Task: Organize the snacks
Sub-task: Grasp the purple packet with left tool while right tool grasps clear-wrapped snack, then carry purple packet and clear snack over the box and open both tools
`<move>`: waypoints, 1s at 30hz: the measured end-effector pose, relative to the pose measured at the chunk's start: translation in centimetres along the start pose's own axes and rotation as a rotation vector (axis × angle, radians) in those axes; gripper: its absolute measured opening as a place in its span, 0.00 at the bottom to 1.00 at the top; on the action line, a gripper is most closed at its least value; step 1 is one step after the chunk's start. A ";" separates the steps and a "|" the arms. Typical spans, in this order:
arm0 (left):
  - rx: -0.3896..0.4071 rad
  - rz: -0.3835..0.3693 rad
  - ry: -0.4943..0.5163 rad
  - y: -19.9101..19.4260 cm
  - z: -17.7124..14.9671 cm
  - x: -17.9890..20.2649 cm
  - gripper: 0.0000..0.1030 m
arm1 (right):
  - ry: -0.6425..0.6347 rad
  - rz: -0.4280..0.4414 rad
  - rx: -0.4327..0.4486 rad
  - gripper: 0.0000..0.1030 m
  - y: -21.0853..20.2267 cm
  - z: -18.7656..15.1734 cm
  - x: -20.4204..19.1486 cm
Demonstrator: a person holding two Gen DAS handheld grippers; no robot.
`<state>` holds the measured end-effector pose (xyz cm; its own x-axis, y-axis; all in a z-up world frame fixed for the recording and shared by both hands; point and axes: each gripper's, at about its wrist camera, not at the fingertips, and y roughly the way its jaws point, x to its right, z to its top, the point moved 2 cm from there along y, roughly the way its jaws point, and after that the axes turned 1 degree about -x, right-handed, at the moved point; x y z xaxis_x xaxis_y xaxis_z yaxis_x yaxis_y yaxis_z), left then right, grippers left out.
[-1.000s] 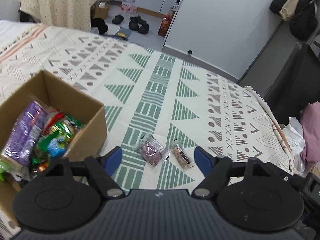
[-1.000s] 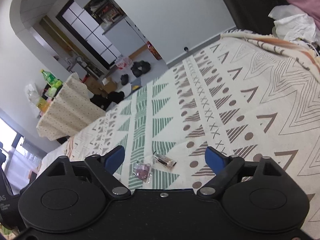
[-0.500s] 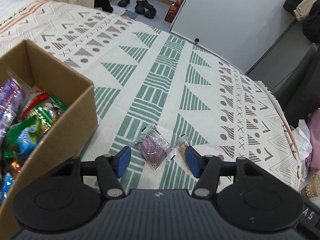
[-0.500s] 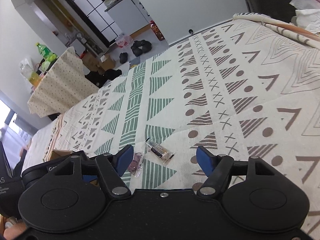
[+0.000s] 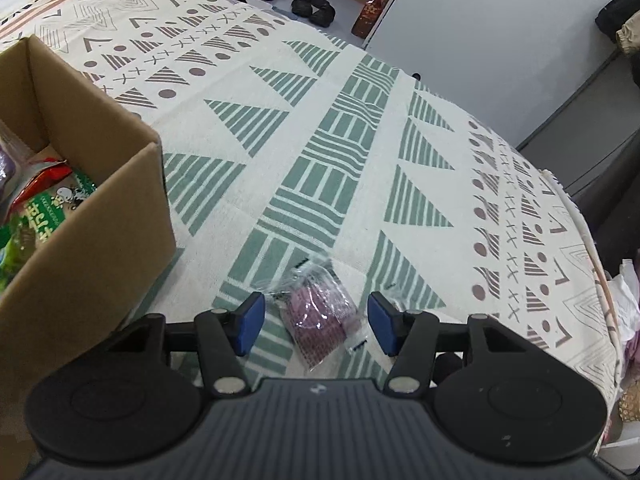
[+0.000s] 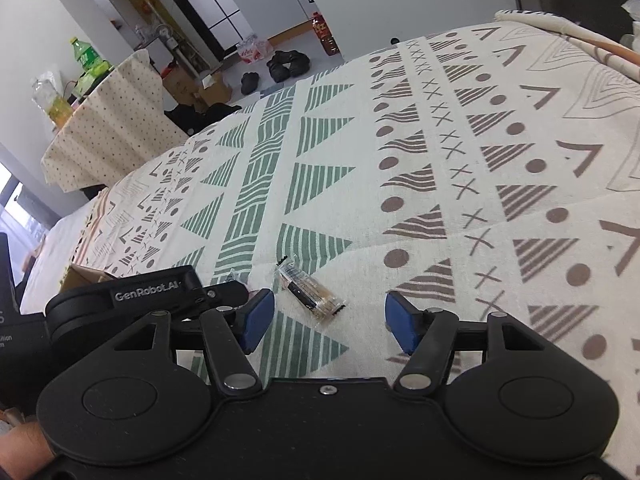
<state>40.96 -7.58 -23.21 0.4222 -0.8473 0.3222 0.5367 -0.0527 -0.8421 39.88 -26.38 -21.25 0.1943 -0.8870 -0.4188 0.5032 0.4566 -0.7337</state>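
Note:
A purple snack in a clear wrapper (image 5: 320, 314) lies on the patterned cloth between the open fingers of my left gripper (image 5: 316, 322). A small brown snack bar in a clear wrapper (image 6: 310, 290) lies just ahead of my right gripper (image 6: 328, 320), which is open and empty above the cloth. A cardboard box (image 5: 100, 216) holding several snack packets stands at the left. The left gripper's body (image 6: 132, 296) shows at the left of the right wrist view, hiding the purple snack there.
The patterned cloth (image 5: 360, 140) covers a bed or table. Its far edge drops to a floor with shoes (image 5: 312, 6) and a bottle (image 6: 326, 34). A draped side table (image 6: 108, 120) stands beyond. Clothes and bags lie at the right edge.
Both grippers have moved down and forward toward the two snacks. Both jaws have narrowed somewhat. The left gripper now straddles the purple snack; the right is close to the brown bar.

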 end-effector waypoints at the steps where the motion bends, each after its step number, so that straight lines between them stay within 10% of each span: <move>1: -0.005 0.003 -0.006 0.3 0.0 -0.1 0.55 | -0.005 0.000 -0.005 0.59 0.3 0.0 -0.1; 15: -0.016 0.002 0.018 0.6 -0.1 0.0 0.39 | -0.052 0.000 -0.002 0.54 3.6 -0.2 -0.9; 24: -0.003 0.007 0.025 -1.5 -0.5 -0.4 0.34 | -0.061 0.007 -0.043 0.16 3.5 -0.4 -1.3; 30: 0.020 0.013 0.044 -3.5 -0.5 -0.1 0.33 | -0.068 0.014 -0.042 0.15 2.5 -0.5 -1.7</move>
<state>38.65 -7.54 -20.55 0.3973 -0.8703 0.2912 0.5458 -0.0310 -0.8373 40.38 -23.74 -22.60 0.2590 -0.8824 -0.3928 0.4644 0.4704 -0.7504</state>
